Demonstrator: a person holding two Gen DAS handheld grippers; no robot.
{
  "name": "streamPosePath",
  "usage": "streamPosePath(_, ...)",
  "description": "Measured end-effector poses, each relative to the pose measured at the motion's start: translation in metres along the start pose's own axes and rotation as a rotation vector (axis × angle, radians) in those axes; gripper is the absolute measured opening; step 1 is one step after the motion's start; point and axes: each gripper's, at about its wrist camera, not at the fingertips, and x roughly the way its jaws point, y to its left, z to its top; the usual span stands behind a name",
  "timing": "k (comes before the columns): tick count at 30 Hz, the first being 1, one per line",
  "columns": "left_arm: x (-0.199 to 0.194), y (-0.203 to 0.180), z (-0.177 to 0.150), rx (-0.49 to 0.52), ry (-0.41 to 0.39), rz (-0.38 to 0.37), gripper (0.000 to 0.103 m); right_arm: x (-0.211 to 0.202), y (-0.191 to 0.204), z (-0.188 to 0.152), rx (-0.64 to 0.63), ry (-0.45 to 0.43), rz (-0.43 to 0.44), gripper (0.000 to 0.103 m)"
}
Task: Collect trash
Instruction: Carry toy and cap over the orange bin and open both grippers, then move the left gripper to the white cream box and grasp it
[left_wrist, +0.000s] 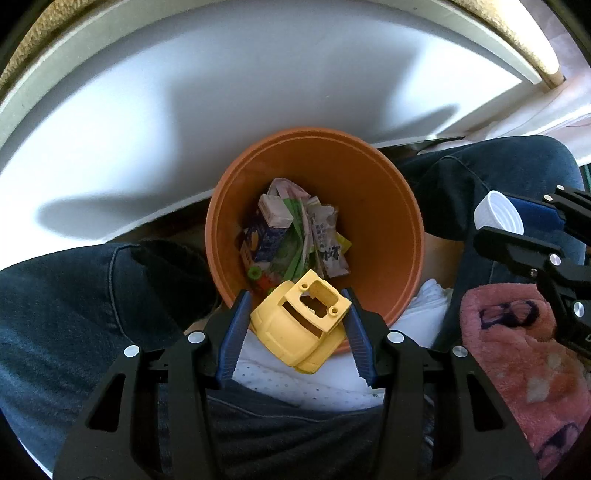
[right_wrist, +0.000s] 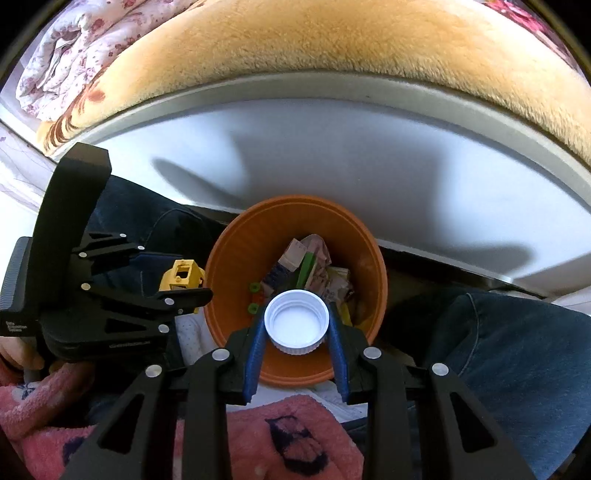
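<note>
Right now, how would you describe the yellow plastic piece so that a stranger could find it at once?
Find the round orange bin standing between the person's knees, already holding cartons and wrappers. At its near rim the left gripper clamps the yellow plastic piece between blue pads. It is a hollow shell with a rectangular window and small screw holes, unlike the round white cap in the right gripper.

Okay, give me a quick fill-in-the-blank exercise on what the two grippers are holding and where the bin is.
1. The left gripper is shut on a ____ plastic toy part.
2. The right gripper grips a white bottle ____.
3. Both items are held above the ____ bin, which already contains cartons and wrappers.

Missing words: yellow; cap; orange
</note>
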Motion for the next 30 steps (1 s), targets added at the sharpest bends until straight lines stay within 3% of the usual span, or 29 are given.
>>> streamPosePath(2,0.001,0.0,0.001,0.001,0.003,-0.001,0.053,0.001,0.0,-0.001,-0.001,0.001,0.004,0.047)
streamPosePath(3,0.001,-0.001,0.001,0.001,0.004,0.002,0.065,0.0,0.0,-0.001,0.002,-0.005,-0.002,0.056)
streamPosePath(6,0.0,0.0,0.002,-0.002,-0.004,0.012,0.077,-0.003,-0.001,0.0,0.005,-0.02,-0.016,0.062)
streamPosePath(30,-0.005,0.0,0.001,-0.01,-0.021,0.062,0.081,-0.011,-0.01,-0.002,0.047,-0.053,-0.039,0.067)
